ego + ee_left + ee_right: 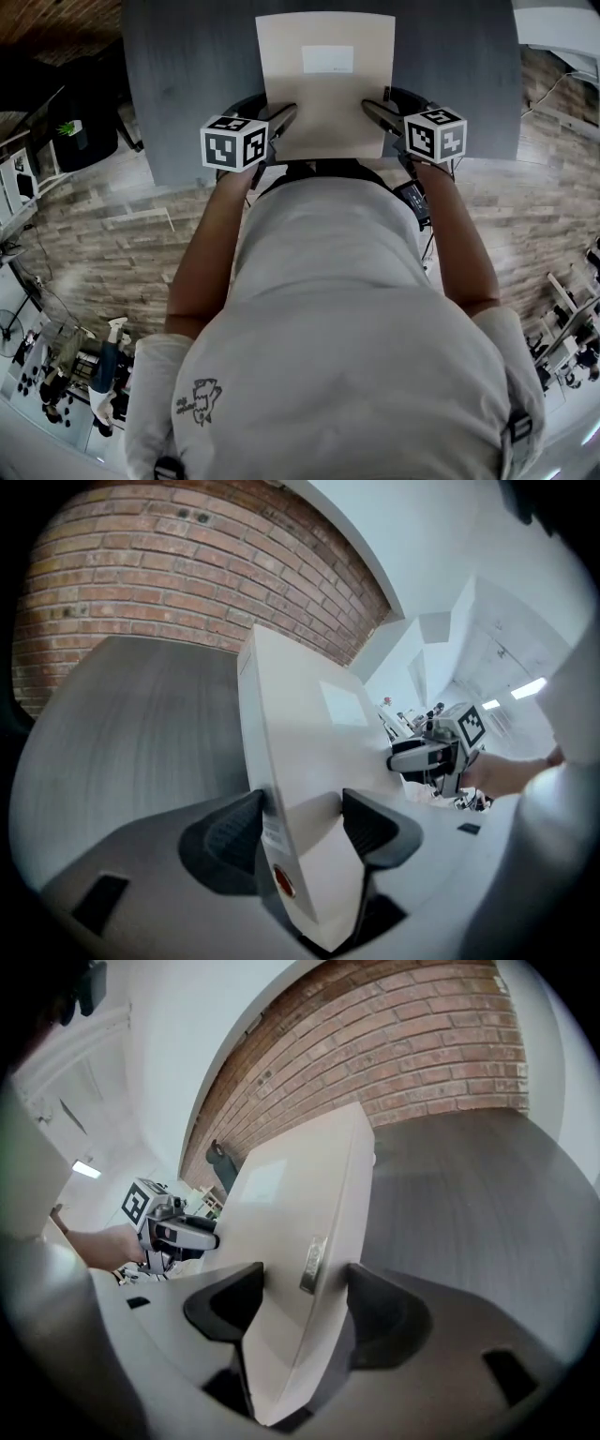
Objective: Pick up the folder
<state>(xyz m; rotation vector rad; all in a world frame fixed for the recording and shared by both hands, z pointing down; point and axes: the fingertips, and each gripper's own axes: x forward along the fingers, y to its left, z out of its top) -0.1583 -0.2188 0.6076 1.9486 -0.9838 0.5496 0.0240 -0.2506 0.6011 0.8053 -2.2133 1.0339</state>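
Note:
A thick beige folder (328, 94) with a white label hangs flat over the grey table (187, 75), held at its near edge from both sides. My left gripper (286, 114) is shut on the folder's near left side; in the left gripper view its pads (234, 832) press the folder (309, 724) above and below. My right gripper (373, 111) is shut on the near right side, and the right gripper view shows the folder (291, 1204) clamped between its jaws beside a metal tab (312, 1265). Each gripper appears in the other's view: right gripper (422, 757), left gripper (187, 1232).
A brick wall (141, 583) rises behind the table's far edge. Wood flooring (103, 234) lies to both sides of the table. A small potted plant (67, 127) stands at the left, and a white tabletop (562, 28) is at the upper right.

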